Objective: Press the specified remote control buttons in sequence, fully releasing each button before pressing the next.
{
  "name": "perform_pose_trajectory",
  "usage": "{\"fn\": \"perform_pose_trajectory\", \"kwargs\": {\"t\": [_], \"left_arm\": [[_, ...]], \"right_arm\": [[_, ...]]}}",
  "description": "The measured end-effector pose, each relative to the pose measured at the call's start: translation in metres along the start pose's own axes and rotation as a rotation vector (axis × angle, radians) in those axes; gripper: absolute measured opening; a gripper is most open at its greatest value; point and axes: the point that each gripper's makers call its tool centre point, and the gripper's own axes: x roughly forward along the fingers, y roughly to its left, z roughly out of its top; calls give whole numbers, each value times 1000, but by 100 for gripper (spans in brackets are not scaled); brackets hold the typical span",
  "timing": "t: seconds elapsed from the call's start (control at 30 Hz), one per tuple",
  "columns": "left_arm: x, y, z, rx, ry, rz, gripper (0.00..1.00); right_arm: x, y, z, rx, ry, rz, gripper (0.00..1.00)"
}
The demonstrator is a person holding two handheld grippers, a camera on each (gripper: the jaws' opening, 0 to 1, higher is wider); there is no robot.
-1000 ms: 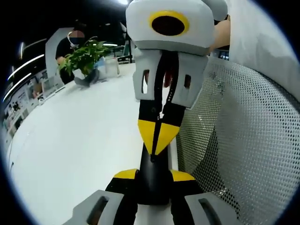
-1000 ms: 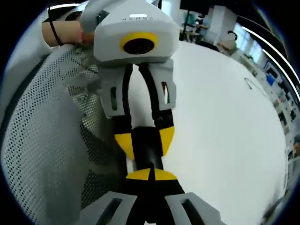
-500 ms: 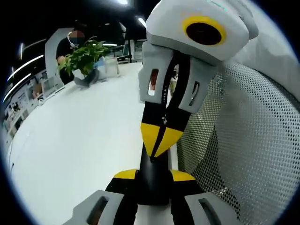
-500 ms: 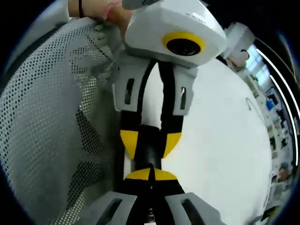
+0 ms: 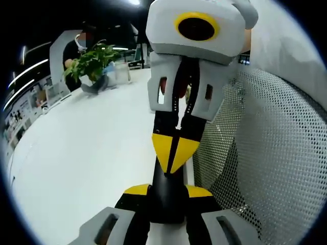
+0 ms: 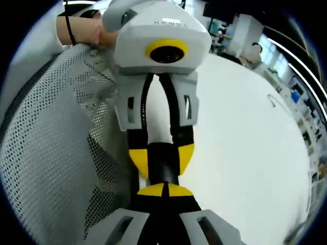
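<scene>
My left gripper (image 5: 167, 198) clamps the near end of the black remote (image 5: 167, 185). My right gripper (image 5: 174, 153), jaws closed, bears tip-down on the remote's upper face (contact point hidden). Below lies the white table (image 5: 87, 148); a mesh chair back (image 5: 265, 163) stands beside.

The left gripper (image 5: 166, 191) has its yellow-tipped jaws spread around a black bar. The right gripper (image 5: 175, 153) faces it tip to tip, jaws pressed together. In the right gripper view its own tips (image 6: 164, 190) meet, pointing at the left gripper (image 6: 162, 158); a hand (image 6: 82, 33) grips behind that one.
</scene>
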Motion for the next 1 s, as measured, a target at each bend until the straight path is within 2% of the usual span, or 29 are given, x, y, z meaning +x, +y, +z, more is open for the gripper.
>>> {"fn": "perform_pose_trajectory", "kwargs": {"t": [0.2,0.47,0.53,0.63,0.83,1.0], "left_arm": [[0,0,0,-1,-1,-2,24],[0,0,0,-6,-3,-2,24],[0,0,0,-8,-8,-2,24],[0,0,0,-10,-11,1,24],[0,0,0,-11,5,8,24],[0,0,-1,-17,3,14,24]], "right_arm": [[3,-1,1,9,39,18,0],[5,-1,2,-64,98,-40,0],[5,-2,2,-58,87,-62,0],[3,-3,1,-24,34,-82,0],[2,-4,2,17,-28,-45,0],[3,-3,3,86,-88,-52,0]]}}
